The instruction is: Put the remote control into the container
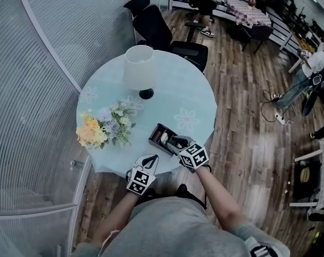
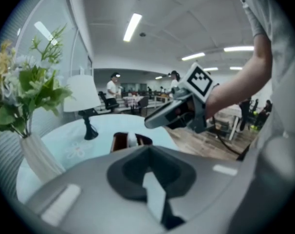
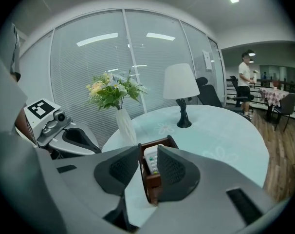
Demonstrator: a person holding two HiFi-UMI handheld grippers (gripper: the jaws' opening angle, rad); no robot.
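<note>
The remote control (image 3: pixel 151 161) is standing on end inside the brown container (image 3: pixel 150 185), its white top showing above the rim. The right gripper (image 1: pixel 176 142) is hovering at the container's near side, its 2 jaws standing partly apart and gripping nothing. The left gripper (image 1: pixel 150 159) is sitting nearer the person than the container, jaws pressed together and empty. Beyond the container 1 lamp (image 1: pixel 139 68) is standing on the round table (image 1: pixel 191 98), and to the container's left 1 flower bunch (image 1: pixel 103 126).

One remote (image 1: pixel 163 138), one container (image 1: pixel 154 142), one lamp (image 1: pixel 139 67), one vase (image 3: pixel 124 126), two tools (image 1: pixel 150 161) (image 1: pixel 174 142)
</note>
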